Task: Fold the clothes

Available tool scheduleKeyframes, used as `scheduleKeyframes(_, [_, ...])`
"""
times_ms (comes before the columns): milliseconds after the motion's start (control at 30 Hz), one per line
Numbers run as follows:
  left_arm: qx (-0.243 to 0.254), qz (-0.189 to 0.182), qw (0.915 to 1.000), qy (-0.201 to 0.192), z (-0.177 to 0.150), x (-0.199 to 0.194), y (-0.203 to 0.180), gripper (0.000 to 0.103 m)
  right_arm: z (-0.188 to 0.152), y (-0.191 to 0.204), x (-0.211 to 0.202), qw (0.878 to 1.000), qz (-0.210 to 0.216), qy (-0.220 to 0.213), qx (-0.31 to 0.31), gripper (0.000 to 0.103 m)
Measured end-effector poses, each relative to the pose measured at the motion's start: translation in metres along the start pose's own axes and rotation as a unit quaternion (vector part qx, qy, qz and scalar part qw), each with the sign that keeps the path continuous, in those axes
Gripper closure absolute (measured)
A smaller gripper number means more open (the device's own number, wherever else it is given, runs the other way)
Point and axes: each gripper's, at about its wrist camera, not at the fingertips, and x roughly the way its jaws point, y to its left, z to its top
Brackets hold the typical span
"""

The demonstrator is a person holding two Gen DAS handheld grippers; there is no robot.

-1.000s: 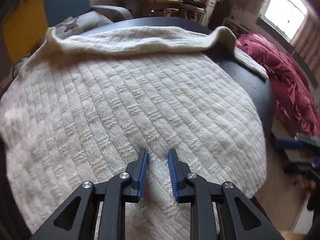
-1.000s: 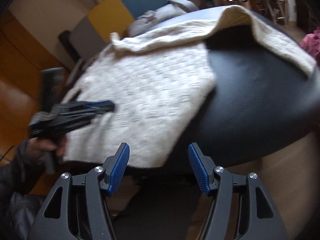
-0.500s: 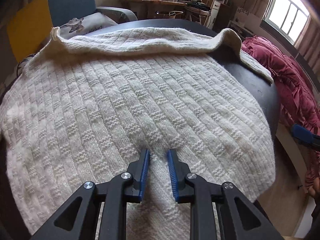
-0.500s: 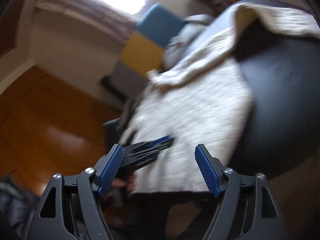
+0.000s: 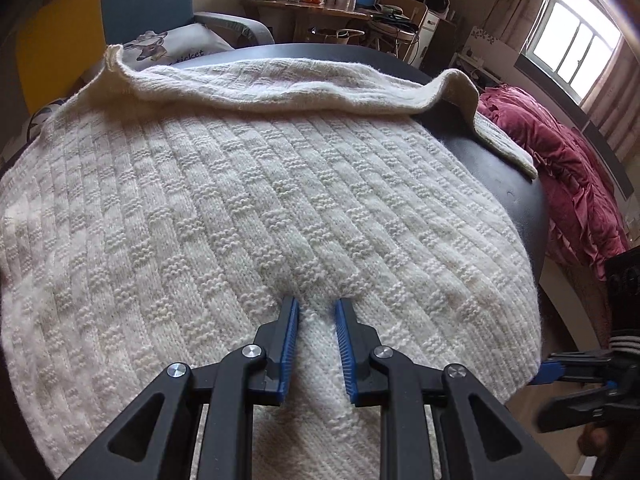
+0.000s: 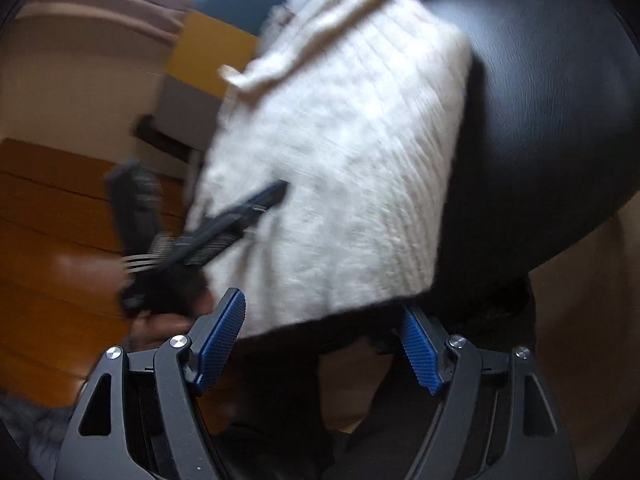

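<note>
A cream knitted sweater (image 5: pixel 240 200) lies spread over a round black table (image 5: pixel 512 184), with its far edge folded back and one sleeve trailing to the right. My left gripper (image 5: pixel 316 308) rests on the near part of the sweater, its fingers close together with a puckered ridge of knit pinched between them. In the right wrist view the sweater (image 6: pixel 340 160) is blurred and the left gripper (image 6: pixel 240 216) lies on it. My right gripper (image 6: pixel 324 316) stands wide open just below the sweater's hanging hem, holding nothing. It also shows as the right gripper (image 5: pixel 580 364) at the table's right edge.
A blue armchair (image 5: pixel 148 4) with a printed pillow (image 5: pixel 172 46) stands behind the table. A crimson quilt (image 5: pixel 568 184) lies to the right under a window (image 5: pixel 576 48). A cluttered desk (image 5: pixel 320 4) fills the back. Wooden boards (image 6: pixel 60 240) show on the left.
My right gripper has swung and tilted, coming in under the sweater's near hem, still open. The left gripper has stayed on the knit, which now puckers at its tips.
</note>
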Motion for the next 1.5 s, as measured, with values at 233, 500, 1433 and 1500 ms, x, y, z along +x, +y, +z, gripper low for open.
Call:
scheduleKeyframes(233, [-0.002,-0.005,1.0000,-0.003,-0.001,0.002,0.000,0.082,0.025,0.015,-0.040,0.990,0.022,-0.142,-0.010,0.025])
scheduleKeyframes(500, [0.003,-0.005,1.0000,-0.003,-0.001,0.003,0.001,0.082,0.028,0.032,-0.082,0.984,-0.026,-0.164,-0.064,0.025])
scheduleKeyframes(1433, [0.004,0.008,0.9999,-0.010,0.000,0.009,-0.010,0.082,0.035,0.030,0.010,0.864,-0.403,-0.028,-0.300,0.088])
scheduleKeyframes(1500, [0.003,0.008,0.9999,-0.011,-0.001,0.009,-0.011,0.082,0.034,0.029,0.013,0.857,-0.415,-0.020,-0.307,0.088])
